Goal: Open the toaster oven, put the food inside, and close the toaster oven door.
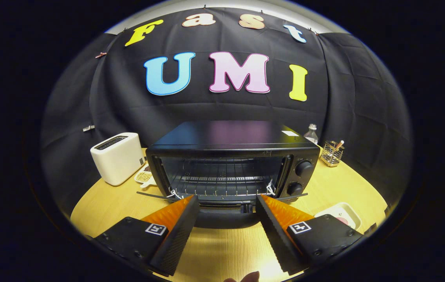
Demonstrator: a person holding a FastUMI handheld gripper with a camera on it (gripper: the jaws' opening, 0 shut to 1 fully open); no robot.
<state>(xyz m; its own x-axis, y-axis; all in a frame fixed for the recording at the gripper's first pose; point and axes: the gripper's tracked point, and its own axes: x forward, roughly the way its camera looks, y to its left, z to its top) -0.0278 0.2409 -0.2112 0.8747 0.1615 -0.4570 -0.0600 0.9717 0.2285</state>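
The gripper is held with its fingers spread wide apart and nothing gripped between them, low over the wooden table. Just ahead of the fingertips, the toaster oven is seen with its door dropped open toward the gripper; the door is foreshortened and partly covered by both fingers, so its handle is hard to make out. Inside the oven a bare wire rack is visible. Two control knobs are set on the oven's right side. To the right of the oven, close to the right finger, a white tray is partly hidden, and whatever pinkish thing lies in it cannot be identified. To the left of the oven a white toaster stands, and between the two a small dish holding something pale and grainy is half concealed. Behind the oven's right rear corner a clear bottle is partly blocked, and beside it a wire basket holds thin sticks.
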